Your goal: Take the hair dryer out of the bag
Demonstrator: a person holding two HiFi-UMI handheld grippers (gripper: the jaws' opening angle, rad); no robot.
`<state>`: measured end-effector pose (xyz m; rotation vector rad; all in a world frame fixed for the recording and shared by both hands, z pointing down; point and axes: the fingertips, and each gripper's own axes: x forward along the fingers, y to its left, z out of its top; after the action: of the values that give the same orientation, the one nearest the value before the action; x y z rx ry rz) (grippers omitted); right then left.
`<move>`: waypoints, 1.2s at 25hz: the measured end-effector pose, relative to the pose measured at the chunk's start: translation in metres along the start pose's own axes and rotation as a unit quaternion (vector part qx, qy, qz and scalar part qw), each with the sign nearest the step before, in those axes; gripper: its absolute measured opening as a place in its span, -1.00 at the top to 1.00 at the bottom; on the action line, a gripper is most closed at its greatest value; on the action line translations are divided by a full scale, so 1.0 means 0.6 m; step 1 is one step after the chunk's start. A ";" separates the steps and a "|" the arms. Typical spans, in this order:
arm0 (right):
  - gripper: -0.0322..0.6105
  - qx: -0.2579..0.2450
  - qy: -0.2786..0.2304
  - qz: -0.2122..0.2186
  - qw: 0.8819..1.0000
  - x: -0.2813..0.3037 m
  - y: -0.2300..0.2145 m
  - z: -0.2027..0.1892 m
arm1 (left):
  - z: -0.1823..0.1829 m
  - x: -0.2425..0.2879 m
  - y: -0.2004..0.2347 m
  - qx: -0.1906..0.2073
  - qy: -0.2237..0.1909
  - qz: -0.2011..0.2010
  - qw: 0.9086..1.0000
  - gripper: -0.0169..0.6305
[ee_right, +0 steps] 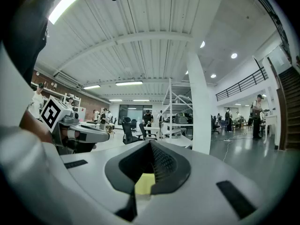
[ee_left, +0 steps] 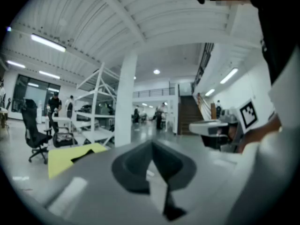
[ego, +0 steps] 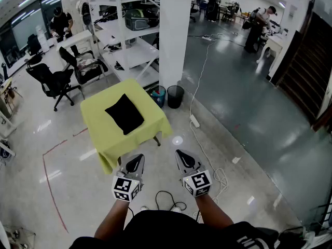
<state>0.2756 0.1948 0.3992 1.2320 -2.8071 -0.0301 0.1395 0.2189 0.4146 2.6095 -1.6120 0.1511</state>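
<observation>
- Operator's dark-clad torso (ego: 171, 235) fills the 6 o'clock edge of the head view. Both forearms (ego: 111, 219) reach forward from it.
- Grey polished floor (ego: 249, 118) covers most of the scene. An open stretch of it lies between the operator and the work area.
- Counter (ego: 104, 134), draped in a yellow-green cloth, stands at about 11 o'clock from the two grippers and well apart from them.
- Bag (ego: 124, 113): black and lying flat near the middle of the counter, with nothing touching it. Its opening cannot be made out from this far away.
- Hair dryer: not visible in any view. It is judged to be inside the bag on the counter.
- Left gripper (ego: 137, 158): held in free air above the floor, at 9 o'clock of the other gripper. Its own view shows the fingers (ee_left: 140, 165) pressed together with nothing between them.
- Right gripper (ego: 180, 153): held in free air beside the left one, aimed toward 12 o'clock. Its fingers (ee_right: 164, 165) are likewise pressed together and hold nothing.
- Task status: no step is complete.
  - Neither gripper has reached the counter, and the bag is untouched.
  - Remaining steps, as judged: close in on the counter, spread the fingers and find the bag's opening.
  - Then steady the bag with one gripper, and draw the hair dryer out with the other.
</observation>
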 end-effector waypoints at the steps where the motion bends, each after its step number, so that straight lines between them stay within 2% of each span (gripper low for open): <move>1: 0.89 -0.003 -0.001 0.001 1.000 0.005 0.005 0.002 | -0.001 -0.002 0.005 -0.001 0.000 0.001 1.000 0.93; 9: 0.88 -0.015 0.001 0.007 1.000 0.035 0.052 0.014 | 0.007 -0.028 0.036 -0.002 -0.008 0.001 1.000 0.93; 20: 0.88 -0.005 -0.012 0.005 1.000 0.082 0.145 0.031 | -0.004 -0.106 0.105 0.008 -0.007 0.003 1.000 0.93; 30: 0.88 -0.005 0.001 0.006 1.000 0.119 0.194 0.030 | -0.020 -0.139 0.155 0.002 -0.006 0.003 1.000 0.93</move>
<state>0.1405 0.2206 0.3913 1.2119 -2.8085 -0.0411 0.0186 0.2525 0.4175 2.6131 -1.6253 0.1407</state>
